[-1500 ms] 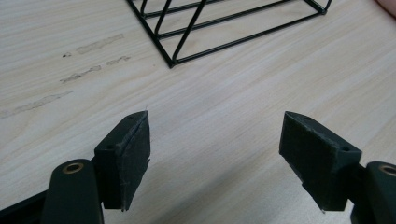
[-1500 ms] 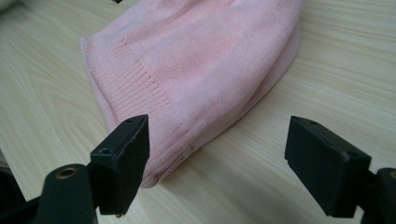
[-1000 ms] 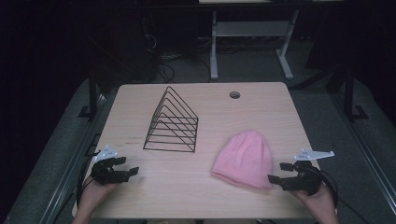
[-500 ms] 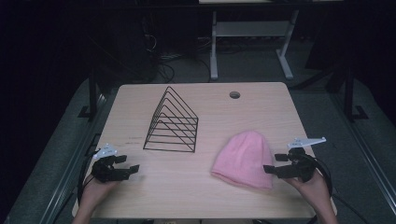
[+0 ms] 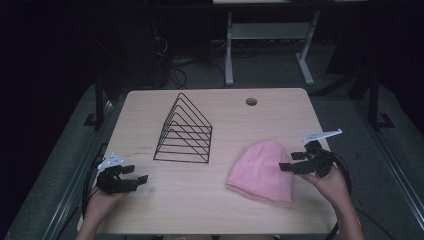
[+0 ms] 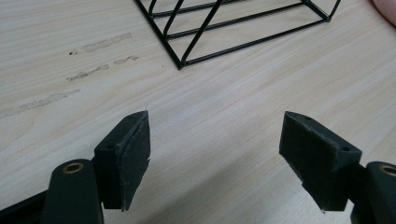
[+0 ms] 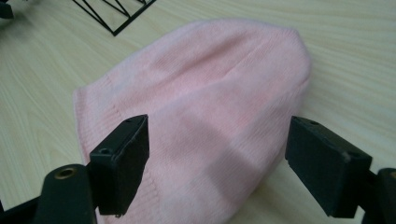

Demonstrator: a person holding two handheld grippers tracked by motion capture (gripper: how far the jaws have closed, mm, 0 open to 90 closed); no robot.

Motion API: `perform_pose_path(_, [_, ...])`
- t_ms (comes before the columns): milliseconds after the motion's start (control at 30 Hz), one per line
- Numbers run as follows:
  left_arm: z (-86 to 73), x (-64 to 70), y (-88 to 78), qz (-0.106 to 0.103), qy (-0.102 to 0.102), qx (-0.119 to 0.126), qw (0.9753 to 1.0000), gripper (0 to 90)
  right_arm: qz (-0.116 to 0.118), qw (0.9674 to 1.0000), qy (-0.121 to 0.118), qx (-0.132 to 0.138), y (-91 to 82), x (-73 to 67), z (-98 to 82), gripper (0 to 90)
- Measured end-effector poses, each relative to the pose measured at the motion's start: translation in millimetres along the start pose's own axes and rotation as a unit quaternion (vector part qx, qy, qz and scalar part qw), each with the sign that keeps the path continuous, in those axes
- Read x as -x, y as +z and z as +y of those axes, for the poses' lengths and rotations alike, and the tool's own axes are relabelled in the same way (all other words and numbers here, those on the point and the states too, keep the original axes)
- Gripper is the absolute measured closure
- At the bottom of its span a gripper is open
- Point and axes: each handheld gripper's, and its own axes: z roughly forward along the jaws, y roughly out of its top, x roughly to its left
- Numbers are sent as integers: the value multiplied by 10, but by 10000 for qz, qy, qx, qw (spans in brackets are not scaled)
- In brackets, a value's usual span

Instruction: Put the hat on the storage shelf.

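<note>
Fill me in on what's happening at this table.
A person holds a gripper in each hand at a wooden table. The right gripper, jaws open, is at the right edge of a pink knit hat lying flat, not yet gripping it. The left gripper, also open, rests over bare tabletop in front of a black wire rack.

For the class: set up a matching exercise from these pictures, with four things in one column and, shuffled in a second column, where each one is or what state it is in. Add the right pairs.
Things:
1. pink beanie
2. wire rack
3. left gripper
4. round hole

Places or states:
A. open over bare wood, near the table's left edge
B. at the far edge of the tabletop
C. lying flat, in front of the right gripper
D. standing left of the table's middle

Pairs: 1-C, 2-D, 3-A, 4-B
</note>
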Motion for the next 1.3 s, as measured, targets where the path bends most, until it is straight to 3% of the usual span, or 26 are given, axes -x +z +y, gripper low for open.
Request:
perform_pose_path(333, [30, -36, 25, 10, 2, 36, 10000, 249, 9, 9994, 79, -327, 175, 221, 290, 223])
perform_pose_path(667, [31, -50, 36, 5, 11, 0, 10000, 249, -45, 9980, 185, -604, 398, 401, 399, 237])
perform_pose_path(900, [17, -62, 45, -13, -95, -8, 10000, 249, 19, 9965, 290, -787, 547, 496, 445, 317])
perform_pose_path(1100, [18, -52, 61, -32, -67, -41, 10000, 249, 48, 9952, 375, -903, 608, 549, 452, 386])
perform_pose_path(1300, [13, -69, 58, -6, -95, -26, 10000, 249, 251, 9939, 458, -972, 657, 593, 429, 488])
